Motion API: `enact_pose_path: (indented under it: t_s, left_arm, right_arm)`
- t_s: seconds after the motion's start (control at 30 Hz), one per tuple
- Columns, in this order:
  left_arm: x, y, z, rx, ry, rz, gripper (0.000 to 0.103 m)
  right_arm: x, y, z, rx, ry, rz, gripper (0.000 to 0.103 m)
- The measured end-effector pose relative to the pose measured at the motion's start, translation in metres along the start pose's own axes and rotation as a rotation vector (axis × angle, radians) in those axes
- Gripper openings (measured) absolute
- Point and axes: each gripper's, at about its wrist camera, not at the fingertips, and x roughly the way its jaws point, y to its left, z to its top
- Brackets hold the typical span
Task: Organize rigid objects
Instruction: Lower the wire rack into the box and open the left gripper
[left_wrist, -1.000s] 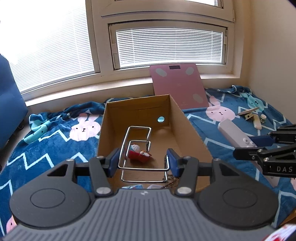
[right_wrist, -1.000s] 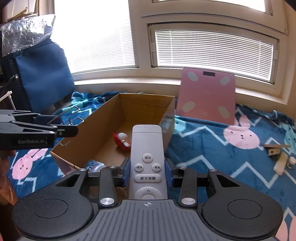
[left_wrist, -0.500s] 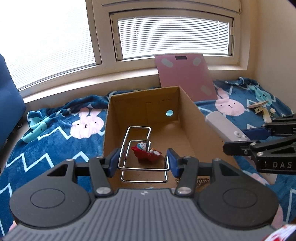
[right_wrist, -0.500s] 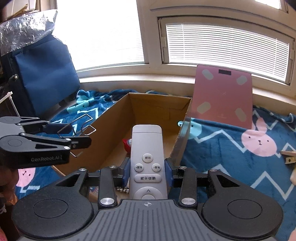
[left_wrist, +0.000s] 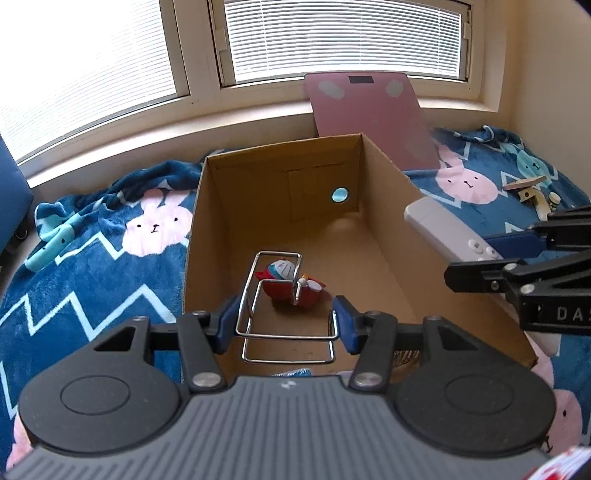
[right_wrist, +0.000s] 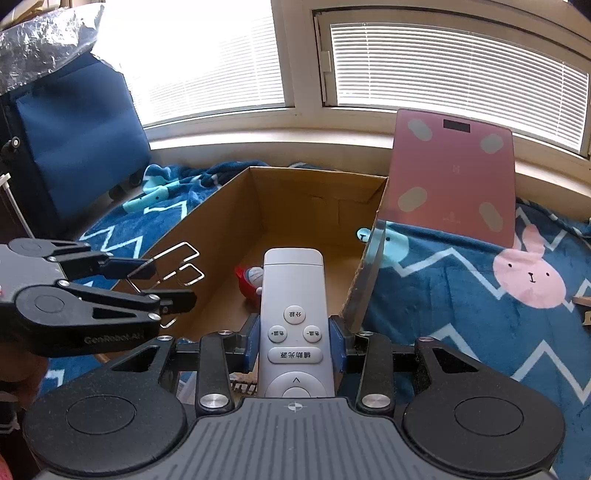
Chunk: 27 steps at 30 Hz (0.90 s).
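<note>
My left gripper (left_wrist: 286, 325) is shut on a bent chrome wire rack (left_wrist: 280, 295), held over the near end of an open cardboard box (left_wrist: 391, 236). A red toy (left_wrist: 291, 282) lies on the box floor beyond the rack. My right gripper (right_wrist: 294, 341) is shut on a white remote control (right_wrist: 293, 295), which sticks forward over the box's near right corner. In the right wrist view the left gripper (right_wrist: 162, 284) shows at the left with the wire rack (right_wrist: 177, 266). In the left wrist view the right gripper (left_wrist: 495, 258) and remote control (left_wrist: 447, 229) hang beside the box's right wall.
A pink bathroom scale (left_wrist: 373, 114) leans on the wall behind the box. A blue bunny-print blanket (left_wrist: 92, 251) covers the floor. Small wooden pieces (left_wrist: 532, 188) lie at the far right. A dark blue bag (right_wrist: 74, 140) stands at the left under the window.
Both grippers have moved forward toward the box with their loads. The box looks nearer and larger; the rack now hangs over its inside and the remote over its near corner.
</note>
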Motion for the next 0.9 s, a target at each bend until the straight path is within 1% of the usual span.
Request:
enact_pose_path:
  t_s: [0.3, 0.33, 0.37, 0.4, 0.9]
  left_arm:
    - [0.014, 0.000, 0.004, -0.004, 0.005, -0.019, 0.050]
    - [0.014, 0.000, 0.005, -0.010, 0.001, -0.021, 0.050]
    - [0.014, 0.000, 0.005, -0.013, -0.001, -0.019, 0.056]
    - [0.014, -0.001, 0.006, -0.011, -0.001, -0.016, 0.058]
    - [0.000, 0.003, 0.003, -0.005, -0.015, 0.001, 0.058]
  right_arm:
    - [0.005, 0.005, 0.006, -0.006, -0.008, 0.010, 0.035]
    - [0.005, 0.006, 0.006, -0.006, -0.008, 0.010, 0.035]
    - [0.006, 0.006, 0.007, -0.005, -0.009, 0.009, 0.035]
    - [0.006, 0.006, 0.007, -0.006, -0.009, 0.009, 0.035]
    - [0.005, 0.011, 0.007, -0.017, -0.010, 0.018, 0.035]
